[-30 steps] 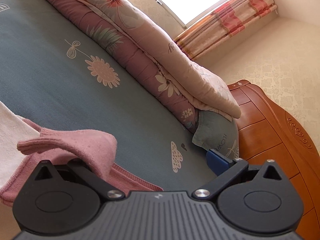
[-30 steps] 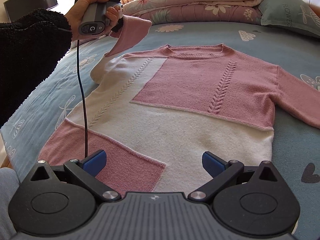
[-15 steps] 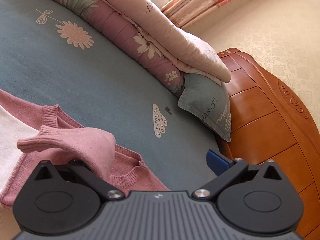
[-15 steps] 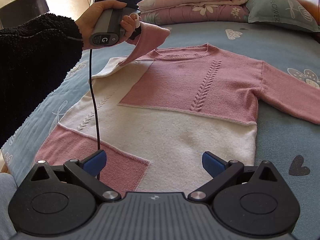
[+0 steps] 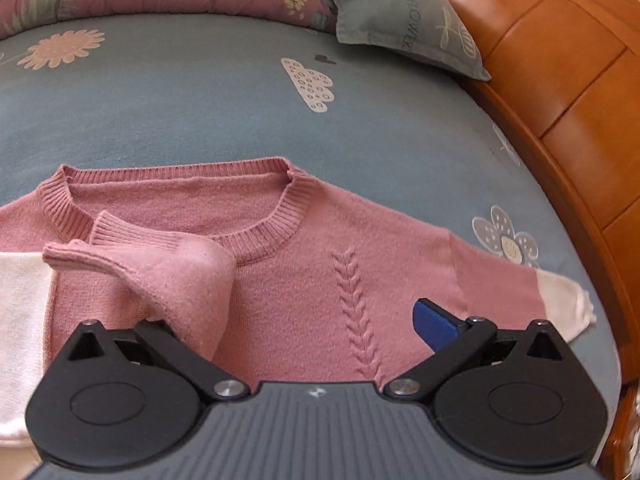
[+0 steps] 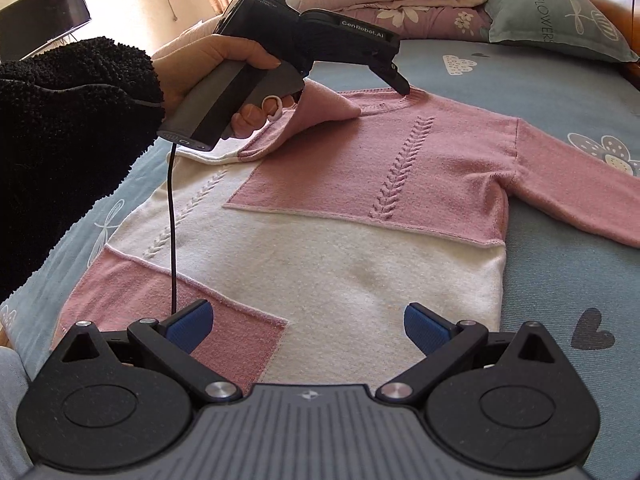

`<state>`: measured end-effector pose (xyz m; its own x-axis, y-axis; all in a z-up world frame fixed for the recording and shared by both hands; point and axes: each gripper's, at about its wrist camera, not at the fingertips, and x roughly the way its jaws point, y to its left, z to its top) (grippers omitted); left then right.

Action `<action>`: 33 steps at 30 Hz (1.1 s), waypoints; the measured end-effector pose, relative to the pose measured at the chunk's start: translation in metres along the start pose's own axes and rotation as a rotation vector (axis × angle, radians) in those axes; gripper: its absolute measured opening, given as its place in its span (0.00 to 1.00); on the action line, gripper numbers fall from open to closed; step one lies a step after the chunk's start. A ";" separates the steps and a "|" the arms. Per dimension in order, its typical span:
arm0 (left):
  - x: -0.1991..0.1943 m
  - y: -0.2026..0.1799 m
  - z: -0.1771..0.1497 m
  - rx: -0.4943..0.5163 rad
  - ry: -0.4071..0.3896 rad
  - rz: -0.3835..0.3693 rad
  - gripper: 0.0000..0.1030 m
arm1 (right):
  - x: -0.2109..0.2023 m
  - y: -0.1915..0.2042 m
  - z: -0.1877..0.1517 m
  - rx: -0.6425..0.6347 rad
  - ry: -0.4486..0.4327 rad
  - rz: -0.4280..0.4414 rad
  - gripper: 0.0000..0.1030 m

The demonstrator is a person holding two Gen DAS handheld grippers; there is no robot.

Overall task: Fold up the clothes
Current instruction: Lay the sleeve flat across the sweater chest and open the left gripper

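One wide bed (image 6: 520, 80) in a blue flowered sheet carries a pink-and-cream sweater (image 6: 320, 208) laid flat, front up, neckline toward the pillow (image 6: 552, 20). Its far sleeve stretches out to the side. The near sleeve (image 5: 176, 272) is folded over the chest, draped across the left gripper (image 5: 304, 320), whose fingers stand spread rather than pinching it. The right gripper (image 6: 308, 324) hovers at the hem, fingers spread, holding nothing.
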<state>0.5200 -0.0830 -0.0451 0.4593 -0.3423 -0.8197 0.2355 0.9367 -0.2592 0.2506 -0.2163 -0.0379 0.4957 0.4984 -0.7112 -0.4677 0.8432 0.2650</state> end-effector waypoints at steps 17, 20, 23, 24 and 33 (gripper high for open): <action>-0.024 -0.009 0.000 -0.051 0.021 -0.098 0.99 | -0.002 0.004 0.001 -0.014 -0.008 0.003 1.00; -0.015 -0.020 -0.004 0.032 0.103 -0.059 0.99 | 0.002 0.004 0.003 -0.006 -0.005 0.000 1.00; -0.025 -0.017 -0.008 0.038 0.099 -0.037 0.99 | 0.004 0.004 0.005 0.002 -0.005 -0.002 1.00; -0.034 -0.013 -0.008 0.016 0.074 -0.049 0.99 | 0.005 0.003 0.005 0.005 -0.005 0.000 1.00; -0.141 0.082 -0.034 -0.216 -0.171 -0.063 0.99 | 0.022 0.002 0.007 0.026 0.023 -0.020 1.00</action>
<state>0.4457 0.0441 0.0317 0.5916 -0.3907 -0.7052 0.0887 0.9010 -0.4247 0.2652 -0.2027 -0.0484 0.4876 0.4772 -0.7311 -0.4384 0.8580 0.2676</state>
